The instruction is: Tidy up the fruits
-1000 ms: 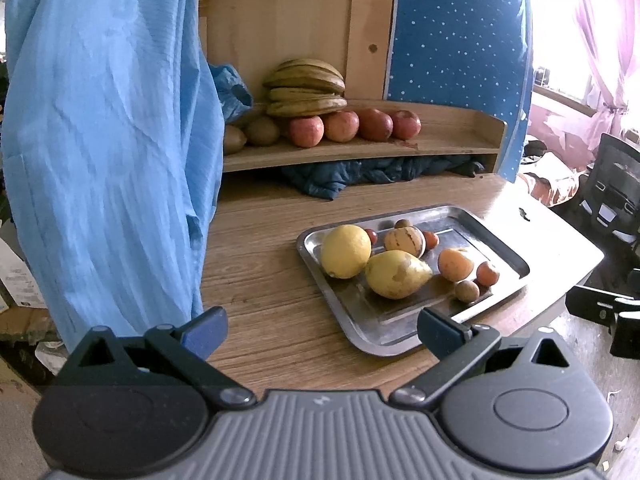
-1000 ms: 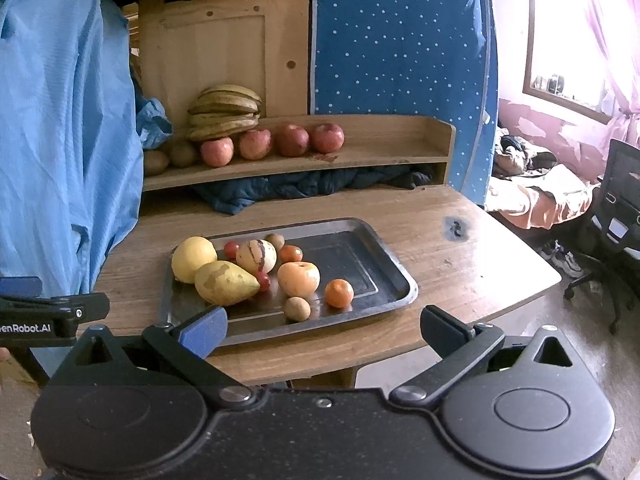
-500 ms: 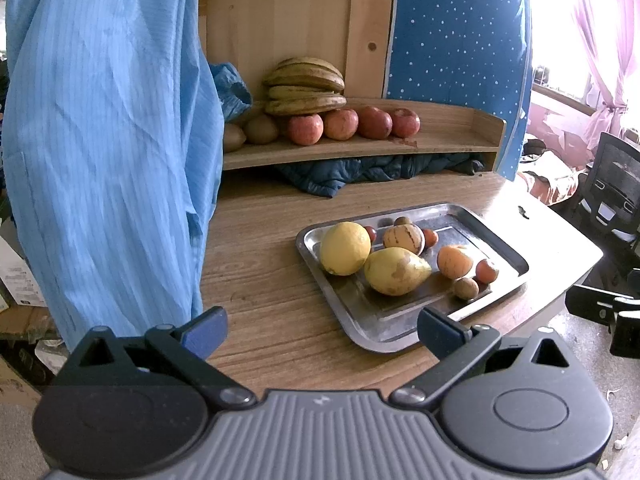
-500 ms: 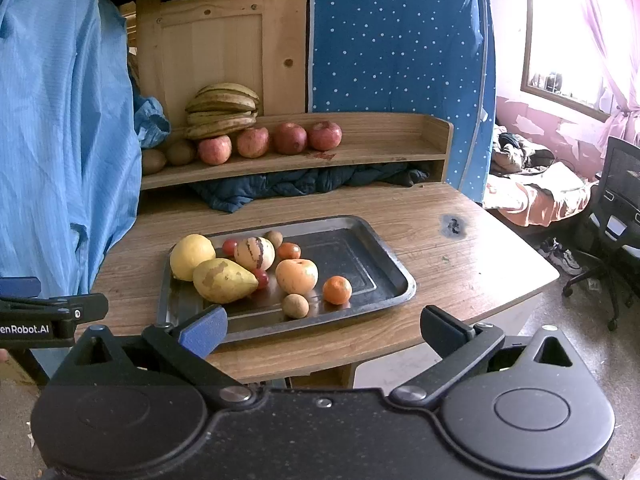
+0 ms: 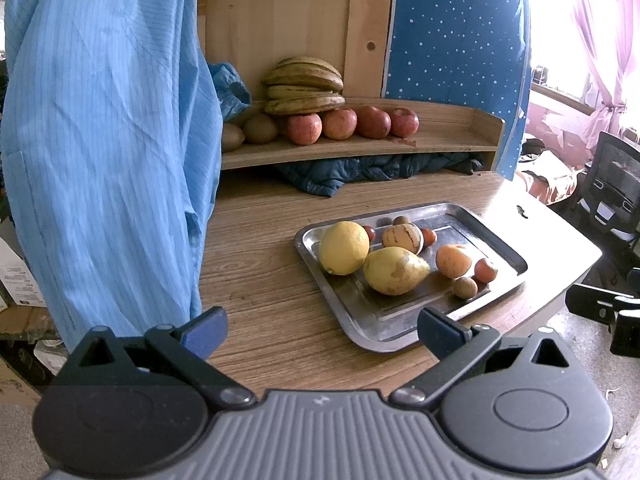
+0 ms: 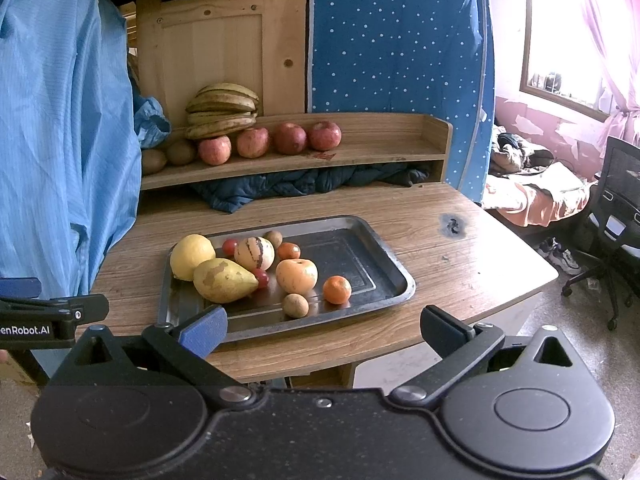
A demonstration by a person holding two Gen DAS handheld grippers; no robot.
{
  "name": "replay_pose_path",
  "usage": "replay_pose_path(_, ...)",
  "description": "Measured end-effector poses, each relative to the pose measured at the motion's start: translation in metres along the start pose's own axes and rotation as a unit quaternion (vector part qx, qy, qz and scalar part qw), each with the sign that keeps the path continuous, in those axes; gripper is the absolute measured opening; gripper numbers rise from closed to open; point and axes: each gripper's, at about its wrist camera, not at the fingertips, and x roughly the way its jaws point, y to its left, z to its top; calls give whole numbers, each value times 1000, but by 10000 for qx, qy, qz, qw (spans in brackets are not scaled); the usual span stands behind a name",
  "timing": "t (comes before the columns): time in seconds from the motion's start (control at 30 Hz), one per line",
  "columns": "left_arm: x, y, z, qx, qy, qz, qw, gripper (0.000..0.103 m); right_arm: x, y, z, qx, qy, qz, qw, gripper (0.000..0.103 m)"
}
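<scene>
Writing: white lettering reading "enRobot.AI", cut off at the frame edge, ran along the left gripper (image 6: pixel 52 316) where it entered the right wrist view at far left; no other text was legible.
Left gripper: its jaws stood wide apart and held nothing, poised over the near edge of the table (image 5: pixel 260 272), short of the tray (image 5: pixel 400 336).
Right gripper: the right gripper (image 6: pixel 322 330) was likewise spread wide and empty, off the table's front edge and facing the tray.
Tray: a metal tray lay flat near the table's front edge, its long side skewed to that edge; its right half was bare metal.
Fruit on tray: a lemon (image 6: pixel 192 256) touched a yellow pear (image 6: pixel 224 280); a striped melon (image 6: pixel 254 252), a peach-coloured fruit (image 6: pixel 297 276), a mandarin (image 6: pixel 337 289), a small brown fruit (image 6: pixel 296 305) and cherry tomatoes (image 6: pixel 230 246) crowded the left half.
Shelf: a raised wooden shelf (image 6: pixel 380 148) at the back carried bananas (image 6: pixel 222 114), four apples (image 6: pixel 252 142) and two kiwis (image 6: pixel 180 152) at its left; its right part was bare.
Edges and room: open tabletop lay to the right of the tray; a blue garment (image 5: pixel 108 140) hung at the table's left edge; dark blue cloth (image 6: pixel 300 184) filled the gap beneath the shelf.
</scene>
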Motion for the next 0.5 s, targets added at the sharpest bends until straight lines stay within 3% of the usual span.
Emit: replay_pose_path(0.5,2,0,0,-15,36,-7,10000,103,1,0,0,-7,6,9,10000,102)
